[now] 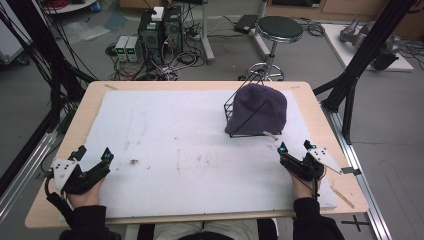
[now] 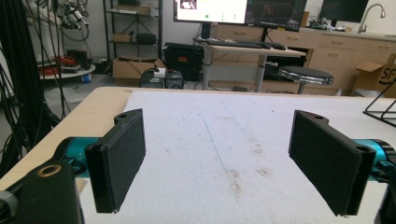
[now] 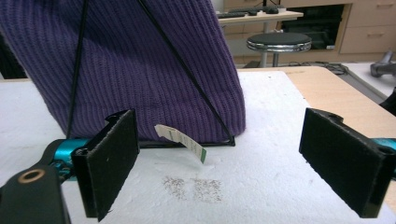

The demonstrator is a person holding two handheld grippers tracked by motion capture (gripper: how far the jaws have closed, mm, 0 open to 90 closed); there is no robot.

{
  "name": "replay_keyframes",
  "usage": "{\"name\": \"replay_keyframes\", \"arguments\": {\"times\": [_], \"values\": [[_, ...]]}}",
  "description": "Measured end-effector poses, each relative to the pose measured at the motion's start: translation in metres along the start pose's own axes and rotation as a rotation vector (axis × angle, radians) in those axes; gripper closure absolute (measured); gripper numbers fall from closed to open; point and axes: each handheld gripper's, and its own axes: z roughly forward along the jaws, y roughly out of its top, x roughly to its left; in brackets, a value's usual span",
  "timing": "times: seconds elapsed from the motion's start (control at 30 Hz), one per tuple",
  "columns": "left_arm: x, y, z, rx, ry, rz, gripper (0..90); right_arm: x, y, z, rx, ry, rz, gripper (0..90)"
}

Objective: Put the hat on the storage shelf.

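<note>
The purple hat (image 1: pixel 260 107) sits over a black wire stand (image 1: pixel 235 107) at the far right of the white mat (image 1: pixel 170 140), not yet touched, with the right gripper (image 1: pixel 295 146) near it and the left gripper (image 1: pixel 92 152) far away, both with jaws wide apart.

The right gripper (image 3: pixel 219 163) holds its jaws wide apart, facing a purple knit hat (image 3: pixel 135 65) draped over a black wire stand (image 3: pixel 187 70) on the white worktop (image 3: pixel 261 186).
</note>
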Motion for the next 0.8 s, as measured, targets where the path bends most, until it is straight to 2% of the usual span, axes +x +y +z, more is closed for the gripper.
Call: {"name": "replay_keyframes", "arguments": {"times": [0.13, 0.37, 0.8], "values": [[-0.0004, -0.0002, 0.0002, 0.01, -0.001, 0.002, 19.2, -0.002, 0.0008, -0.0017, -0.008, 0.001, 0.011, 11.3], [0.0064, -0.0013, -0.0009, 0.007, 0.008, -0.054, 19.6, -0.004, 0.0009, -0.0022, -0.003, -0.004, 0.024, 11.3], [0.0064, -0.0021, -0.0001, 0.018, -0.006, -0.059, 20.1, -0.0047, 0.0001, -0.0005, 0.018, 0.012, 0.031, 11.3]]}}
